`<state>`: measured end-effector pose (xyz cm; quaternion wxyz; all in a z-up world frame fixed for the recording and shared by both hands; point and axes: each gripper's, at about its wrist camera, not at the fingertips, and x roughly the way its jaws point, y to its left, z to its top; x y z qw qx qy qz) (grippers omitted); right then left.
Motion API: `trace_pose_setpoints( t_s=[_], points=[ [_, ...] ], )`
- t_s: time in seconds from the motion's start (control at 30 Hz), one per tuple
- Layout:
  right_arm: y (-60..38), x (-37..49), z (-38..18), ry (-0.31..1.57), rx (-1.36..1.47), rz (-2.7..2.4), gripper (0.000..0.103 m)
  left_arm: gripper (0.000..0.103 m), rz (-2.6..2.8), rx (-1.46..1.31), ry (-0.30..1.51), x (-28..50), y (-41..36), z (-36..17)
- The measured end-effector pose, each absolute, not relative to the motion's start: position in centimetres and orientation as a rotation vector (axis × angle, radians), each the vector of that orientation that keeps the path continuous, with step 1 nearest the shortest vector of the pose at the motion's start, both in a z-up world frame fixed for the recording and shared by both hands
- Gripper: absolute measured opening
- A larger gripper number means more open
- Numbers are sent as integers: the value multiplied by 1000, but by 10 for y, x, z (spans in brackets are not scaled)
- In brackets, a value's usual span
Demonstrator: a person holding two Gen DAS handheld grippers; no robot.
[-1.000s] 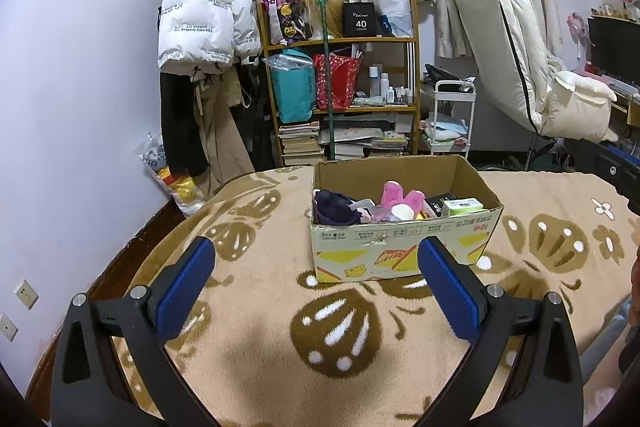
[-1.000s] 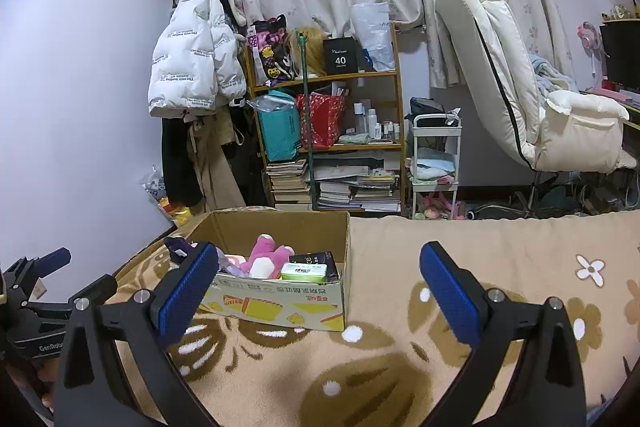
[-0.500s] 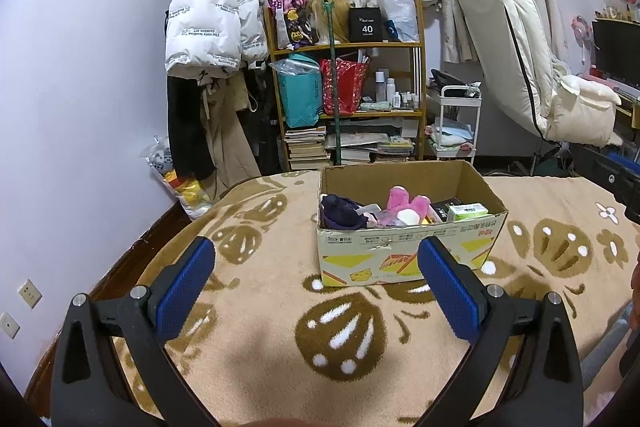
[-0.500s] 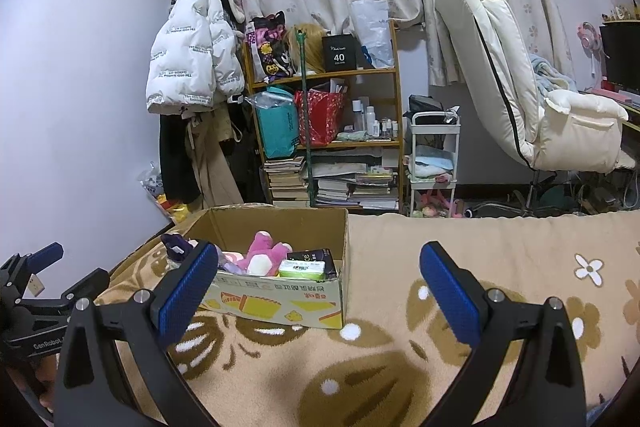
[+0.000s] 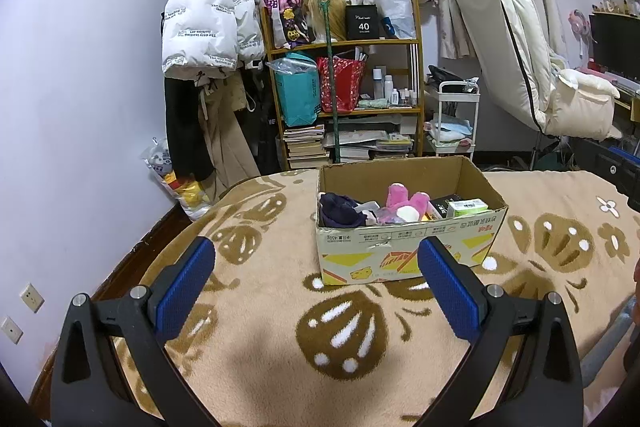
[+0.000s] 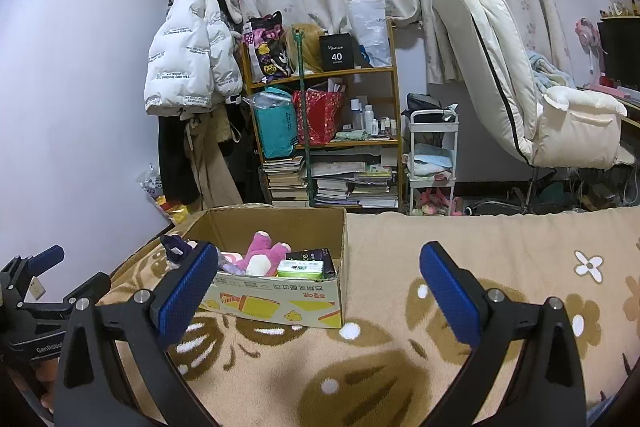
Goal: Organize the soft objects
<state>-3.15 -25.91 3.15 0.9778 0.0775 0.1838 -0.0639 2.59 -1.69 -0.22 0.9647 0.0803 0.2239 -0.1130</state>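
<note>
While poised above blanket [image 5: 256,359]: both grippers apart from box [image 5: 404,251]
Left gripper [image 5: 316,287]: wide, empty
Right gripper [image 6: 318,291]: wide, empty
Box: plush [image 5: 402,201], dark cloth [image 5: 340,213]

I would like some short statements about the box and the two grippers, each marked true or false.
1. The box stands on the blanket. True.
2. The left gripper holds the pink toy. False: it is open and empty; the toy lies in the box.
3. The right gripper is open. True.
4. The box is closed. False: its top is open.
</note>
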Motion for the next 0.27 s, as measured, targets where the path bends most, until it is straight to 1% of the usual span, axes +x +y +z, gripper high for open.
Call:
trace_pose_setpoints(
  t_s=[0.27],
  points=[
    [-261,-31,32,370,154,-129,103,100,-228,164,452,26,-17,-2]
  ],
)
